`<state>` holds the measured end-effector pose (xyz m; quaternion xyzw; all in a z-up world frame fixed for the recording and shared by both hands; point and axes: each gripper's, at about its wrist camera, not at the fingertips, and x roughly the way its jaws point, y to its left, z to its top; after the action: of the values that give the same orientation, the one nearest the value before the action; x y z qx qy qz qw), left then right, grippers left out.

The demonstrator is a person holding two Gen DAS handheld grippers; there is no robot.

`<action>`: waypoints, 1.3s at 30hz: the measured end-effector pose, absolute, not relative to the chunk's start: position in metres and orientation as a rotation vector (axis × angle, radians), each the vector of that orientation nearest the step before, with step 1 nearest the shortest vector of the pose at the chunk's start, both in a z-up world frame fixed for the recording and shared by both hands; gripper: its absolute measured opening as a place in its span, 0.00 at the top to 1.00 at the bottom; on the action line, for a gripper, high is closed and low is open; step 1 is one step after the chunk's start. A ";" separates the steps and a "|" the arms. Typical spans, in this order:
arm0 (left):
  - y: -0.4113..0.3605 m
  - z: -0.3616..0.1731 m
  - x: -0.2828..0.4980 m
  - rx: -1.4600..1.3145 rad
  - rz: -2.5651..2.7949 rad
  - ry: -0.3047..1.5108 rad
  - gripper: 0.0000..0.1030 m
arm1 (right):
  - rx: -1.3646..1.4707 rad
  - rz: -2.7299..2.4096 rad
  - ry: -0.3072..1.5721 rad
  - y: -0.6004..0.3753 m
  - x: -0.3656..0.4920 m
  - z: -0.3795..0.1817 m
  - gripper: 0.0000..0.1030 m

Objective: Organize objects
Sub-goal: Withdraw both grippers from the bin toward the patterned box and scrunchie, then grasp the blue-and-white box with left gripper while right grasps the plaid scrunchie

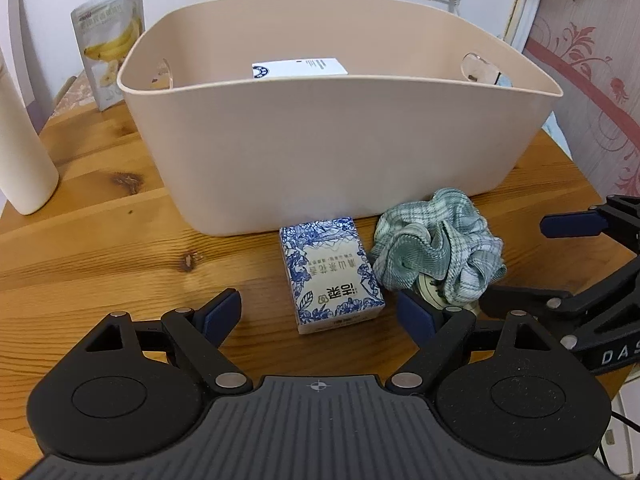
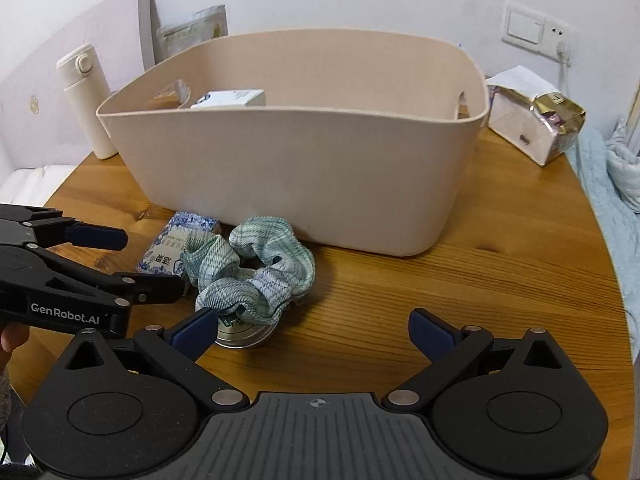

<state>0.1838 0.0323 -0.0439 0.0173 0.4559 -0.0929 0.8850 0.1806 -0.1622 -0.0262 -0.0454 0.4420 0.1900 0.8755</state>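
So I've got both claws hovering low over the round wooden worktop [image 2: 460,280], and both are spread wide apart with nothing in them. My left claw [image 1: 320,314] is lined up on the little blue-and-white floral box [image 1: 332,274], which lies flat on the wood between the blue pads, not touching either one, with its far end just short of the big beige bin [image 1: 320,152]. Right beside the box is a crumpled green plaid scrunchie [image 1: 438,246], and it's draped over a small round tin [image 2: 244,332] that I can only partly see. From the right wrist view, my right claw [image 2: 316,330] sits a bit off to the side of that pile: its left pad is right up against the tin's edge, looks like touching but I can't say for sure, while the right pad is over bare wood. The two claws are crowding each other, the left one pokes into the right camera's view just beside the box and scrunchie. The bin blocks everything straight ahead and already has a white box [image 2: 230,99] inside near the back wall. Other stuff around: a white flask [image 2: 86,100] standing to the bin's left, a banana snack pouch [image 1: 110,40] propped against the wall behind it, a white tissue box [image 2: 520,124] with a shiny gold wrapper [image 2: 560,120] on the right, and a wall socket [image 2: 536,32] above that.
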 end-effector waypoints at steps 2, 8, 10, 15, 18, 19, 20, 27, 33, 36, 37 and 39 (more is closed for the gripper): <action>0.033 -0.046 0.187 0.030 -0.187 0.954 0.16 | -0.106 0.406 0.926 -0.160 0.182 -0.028 0.00; 0.035 -0.050 0.193 0.011 -0.179 0.966 0.16 | -0.090 0.430 0.921 -0.156 0.188 -0.029 0.00; 0.037 -0.051 0.195 0.009 -0.182 0.970 0.16 | -0.095 0.432 0.922 -0.153 0.191 -0.031 0.00; 0.044 -0.051 0.198 0.002 -0.176 0.958 0.17 | -0.093 0.443 0.915 -0.146 0.197 -0.034 0.00; 0.044 -0.051 0.201 0.009 -0.181 0.950 0.21 | -0.070 0.444 0.904 -0.146 0.200 -0.033 0.06; 0.044 -0.051 0.202 0.014 -0.183 0.946 0.23 | -0.058 0.447 0.901 -0.146 0.202 -0.032 0.09; 0.043 -0.051 0.200 0.022 -0.185 0.943 0.24 | -0.046 0.452 0.901 -0.146 0.203 -0.032 0.14; 0.038 -0.048 0.199 0.073 -0.195 0.926 0.44 | -0.001 0.485 0.922 -0.144 0.210 -0.035 0.34; 0.041 -0.045 0.194 0.067 -0.198 0.906 0.53 | 0.005 0.505 0.912 -0.140 0.206 -0.033 0.50; 0.039 -0.045 0.189 0.068 -0.192 0.901 0.54 | -0.003 0.508 0.903 -0.140 0.202 -0.030 0.63; 0.041 -0.047 0.189 0.069 -0.193 0.901 0.54 | -0.008 0.505 0.899 -0.141 0.201 -0.029 0.65; 0.042 -0.047 0.187 0.069 -0.193 0.902 0.54 | -0.011 0.506 0.897 -0.143 0.199 -0.028 0.71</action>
<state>0.1873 0.0416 -0.0467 0.0332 0.4350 -0.0929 0.8950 0.1993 -0.1427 -0.0282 -0.0051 0.4290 0.2418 0.8703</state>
